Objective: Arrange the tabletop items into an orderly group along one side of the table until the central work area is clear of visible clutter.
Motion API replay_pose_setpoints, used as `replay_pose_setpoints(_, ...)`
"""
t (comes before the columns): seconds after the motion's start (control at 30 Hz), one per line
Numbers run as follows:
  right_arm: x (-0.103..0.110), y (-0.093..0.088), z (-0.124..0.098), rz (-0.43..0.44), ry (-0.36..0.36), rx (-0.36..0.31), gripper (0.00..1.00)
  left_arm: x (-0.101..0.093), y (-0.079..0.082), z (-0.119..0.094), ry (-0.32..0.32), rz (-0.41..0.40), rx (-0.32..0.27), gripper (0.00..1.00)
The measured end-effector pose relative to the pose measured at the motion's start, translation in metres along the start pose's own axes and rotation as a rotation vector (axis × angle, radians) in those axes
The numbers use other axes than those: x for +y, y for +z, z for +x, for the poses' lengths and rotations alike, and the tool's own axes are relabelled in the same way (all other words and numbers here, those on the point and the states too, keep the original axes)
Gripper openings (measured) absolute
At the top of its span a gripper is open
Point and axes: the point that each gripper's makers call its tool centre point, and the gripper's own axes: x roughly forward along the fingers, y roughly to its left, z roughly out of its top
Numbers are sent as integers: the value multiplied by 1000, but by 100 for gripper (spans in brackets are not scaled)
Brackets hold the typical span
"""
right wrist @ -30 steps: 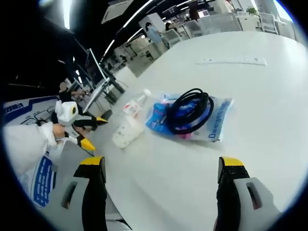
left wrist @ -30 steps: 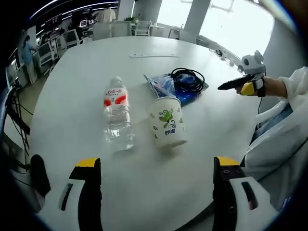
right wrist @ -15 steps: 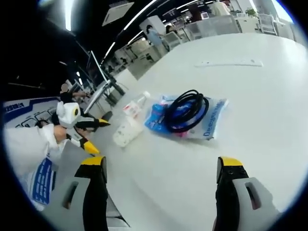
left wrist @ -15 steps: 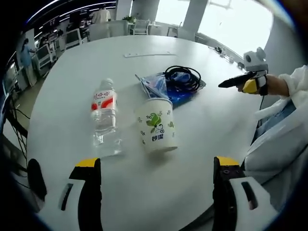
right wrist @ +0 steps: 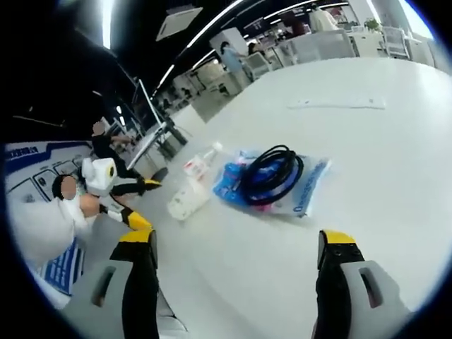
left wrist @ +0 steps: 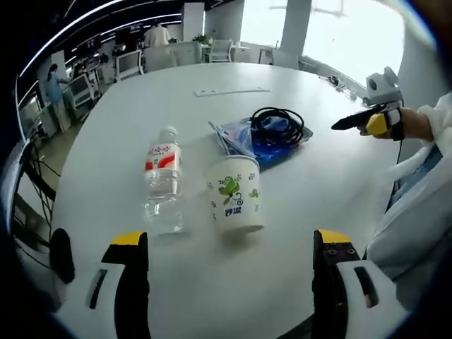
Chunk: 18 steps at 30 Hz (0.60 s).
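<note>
Both my tools are spread and empty: left tool (left wrist: 224,265), right tool (right wrist: 236,272). The paper cup (left wrist: 235,193) stands mid-desk (left wrist: 127,127), the bottle (left wrist: 164,180) lying at its nine o'clock; a careless nudge could topple the cup.

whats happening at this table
A person holds a gripper in each hand above a white round table. Both grippers are open and hold nothing. A water bottle and a paper cup stand side by side, with a black cable coil lying on a blue packet behind them. Nothing is grouped aside yet.
</note>
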Motion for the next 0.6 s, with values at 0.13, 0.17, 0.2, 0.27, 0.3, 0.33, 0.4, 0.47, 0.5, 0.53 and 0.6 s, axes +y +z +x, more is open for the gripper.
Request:
replay_pose_setpoints(0.13,-4,0,-3,-32,-8,6,93,0,2,-3,37,-11,-35,100)
replay_pose_setpoints(0.17,-5,0,-3,-31,-7,8,93,0,3,-3,44,-15,-45,100)
replay_pose_setpoints(0.2,-6,0,-3,-32,-8,9,93,0,3,-4,52,-24,-56,100)
replay_pose_setpoints(0.27,-8,1,-3,-39,-10,10,93,1,3,-4,71,-44,-75,100)
replay_pose_setpoints(0.3,-8,2,-3,-46,-10,9,93,1,3,-4,77,-48,-83,100)
replay_pose_setpoints(0.33,-8,5,-4,-60,-12,2,92,1,1,-4,86,-57,-91,100)
replay_pose_setpoints(0.4,-6,10,-3,-102,-6,-8,92,-2,0,-5,90,-64,-101,100)
replay_pose_setpoints(0.47,-5,13,-3,-126,1,-17,91,-6,-4,-4,96,-69,-109,100)
replay_pose_setpoints(0.5,-3,15,-2,-146,7,-20,90,-6,-5,-4,100,-70,-111,100)
replay_pose_setpoints(0.53,-2,17,-1,-167,14,-25,90,-7,-6,-4,111,-73,-119,100)
replay_pose_setpoints(0.6,0,22,0,-221,23,-34,88,-7,-8,-4,122,-84,-127,100)
